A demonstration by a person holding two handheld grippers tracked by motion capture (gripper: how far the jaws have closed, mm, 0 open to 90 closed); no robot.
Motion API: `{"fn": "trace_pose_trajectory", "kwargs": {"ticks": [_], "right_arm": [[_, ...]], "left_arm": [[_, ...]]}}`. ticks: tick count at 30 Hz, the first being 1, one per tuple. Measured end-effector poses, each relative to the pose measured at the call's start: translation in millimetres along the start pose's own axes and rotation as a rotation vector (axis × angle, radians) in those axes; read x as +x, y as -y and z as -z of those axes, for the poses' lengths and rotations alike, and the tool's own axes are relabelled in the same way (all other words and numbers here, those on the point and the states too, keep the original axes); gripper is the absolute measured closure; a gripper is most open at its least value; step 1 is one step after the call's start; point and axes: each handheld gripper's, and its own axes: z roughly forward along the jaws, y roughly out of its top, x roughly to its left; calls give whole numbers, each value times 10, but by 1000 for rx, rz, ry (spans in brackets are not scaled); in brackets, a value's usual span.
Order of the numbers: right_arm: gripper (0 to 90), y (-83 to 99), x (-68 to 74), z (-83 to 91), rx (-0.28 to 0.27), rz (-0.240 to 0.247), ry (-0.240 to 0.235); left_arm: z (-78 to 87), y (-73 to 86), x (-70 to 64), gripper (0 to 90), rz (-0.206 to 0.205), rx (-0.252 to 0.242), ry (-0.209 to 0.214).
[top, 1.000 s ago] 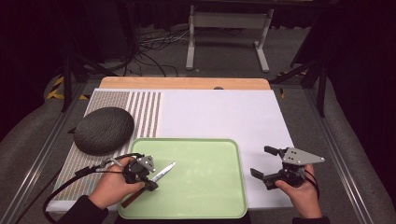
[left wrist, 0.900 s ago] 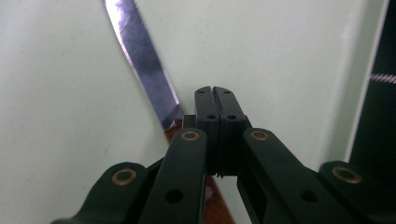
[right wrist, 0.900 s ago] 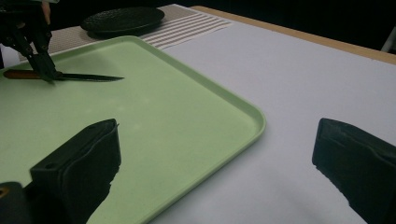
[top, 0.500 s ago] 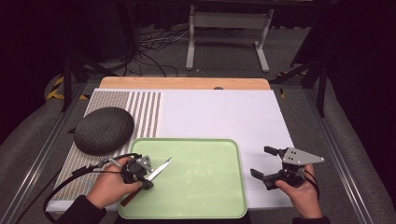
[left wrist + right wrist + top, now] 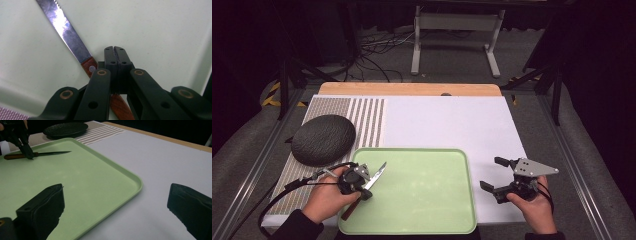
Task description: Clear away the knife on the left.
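The wooden-handled serrated knife (image 5: 65, 30) is clamped by the left claw (image 5: 115, 49) over the pale green plastic tray (image 5: 427, 200); lowering seems next, while the right claw (image 5: 492, 174) is held open.

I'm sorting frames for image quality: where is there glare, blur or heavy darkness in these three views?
High view: the surroundings beyond the table are nearly black, while the green tray is evenly lit. Left gripper view: the knife blade shows bright patchy reflections, and the near fingers look soft. Right gripper view: its own fingers are dark and blurred at the bottom.
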Motion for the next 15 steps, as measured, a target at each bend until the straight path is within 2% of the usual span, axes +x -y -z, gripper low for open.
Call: {"fn": "trace_pose_trajectory", "kwargs": {"ticks": [15], "right_arm": [[18,4,2,-17,4,-1,-6]], "left_arm": [[69,39,75,900,43,10,-67]]}}
